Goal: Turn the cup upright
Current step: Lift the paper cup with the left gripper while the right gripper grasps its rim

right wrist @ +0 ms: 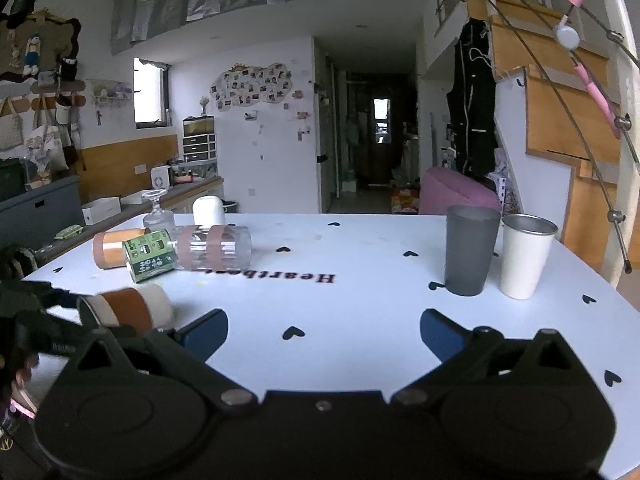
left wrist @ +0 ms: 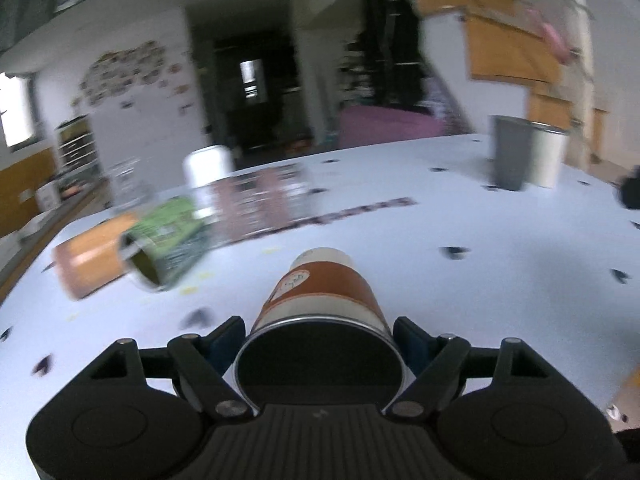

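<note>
A brown and white paper cup (left wrist: pixel 320 300) lies on its side, mouth toward the camera, base pointing away. My left gripper (left wrist: pixel 320 340) is shut on it near the rim, one blue pad on each side. The same cup (right wrist: pixel 128 308) shows at the left in the right wrist view, held by the left gripper, lying sideways just above or on the white table (right wrist: pixel 360 300). My right gripper (right wrist: pixel 323 330) is open and empty over the table's near middle.
Lying on their sides at the far left: an orange cup (right wrist: pixel 114 248), a green printed cup (right wrist: pixel 150 256), a clear glass with pink bands (right wrist: pixel 216 246). An upturned glass (right wrist: pixel 158 214) and white cup (right wrist: pixel 208 210) stand behind. Upright grey tumbler (right wrist: pixel 470 250) and white tumbler (right wrist: pixel 524 256) stand at right.
</note>
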The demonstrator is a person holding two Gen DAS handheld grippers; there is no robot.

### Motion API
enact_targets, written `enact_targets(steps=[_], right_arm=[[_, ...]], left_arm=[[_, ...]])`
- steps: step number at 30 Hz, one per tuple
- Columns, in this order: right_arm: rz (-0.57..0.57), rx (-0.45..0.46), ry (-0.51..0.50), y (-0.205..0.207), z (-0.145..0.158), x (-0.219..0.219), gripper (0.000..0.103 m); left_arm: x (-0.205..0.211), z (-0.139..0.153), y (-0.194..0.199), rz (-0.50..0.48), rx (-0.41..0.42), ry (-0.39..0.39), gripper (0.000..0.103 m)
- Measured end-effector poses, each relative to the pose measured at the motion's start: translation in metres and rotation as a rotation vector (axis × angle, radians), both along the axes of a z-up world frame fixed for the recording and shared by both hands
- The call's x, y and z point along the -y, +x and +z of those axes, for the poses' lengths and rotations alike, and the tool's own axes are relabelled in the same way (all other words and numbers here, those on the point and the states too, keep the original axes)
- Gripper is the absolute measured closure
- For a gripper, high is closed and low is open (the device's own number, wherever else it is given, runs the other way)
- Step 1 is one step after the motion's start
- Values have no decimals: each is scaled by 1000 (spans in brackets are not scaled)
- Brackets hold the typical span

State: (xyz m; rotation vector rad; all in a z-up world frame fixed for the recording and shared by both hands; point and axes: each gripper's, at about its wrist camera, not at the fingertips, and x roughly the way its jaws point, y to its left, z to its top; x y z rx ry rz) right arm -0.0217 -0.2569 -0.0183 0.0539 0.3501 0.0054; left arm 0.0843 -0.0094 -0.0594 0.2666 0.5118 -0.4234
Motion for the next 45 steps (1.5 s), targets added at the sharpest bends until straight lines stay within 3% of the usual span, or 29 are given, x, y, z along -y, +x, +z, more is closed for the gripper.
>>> enact_targets(steps=[8, 11, 16, 23, 34, 45], right_arm=[[-22, -39, 12, 17, 4, 12, 0], [6, -90, 33, 44, 7, 11, 0], [119, -232, 113, 108, -4, -8, 0], [147, -362, 24, 163, -30, -43, 0], [54, -410, 22, 135, -41, -5, 0], [107, -423, 87, 91, -43, -5, 0]], left_arm=[[64, -10, -29, -185, 47, 21, 22], [68, -12, -39, -184, 67, 30, 20], [59, -16, -43, -169, 33, 15, 16], [45, -17, -47, -137, 20, -17, 14], [2, -20, -27, 29, -32, -88, 10], [-18, -12, -14, 144, -57, -202, 10]])
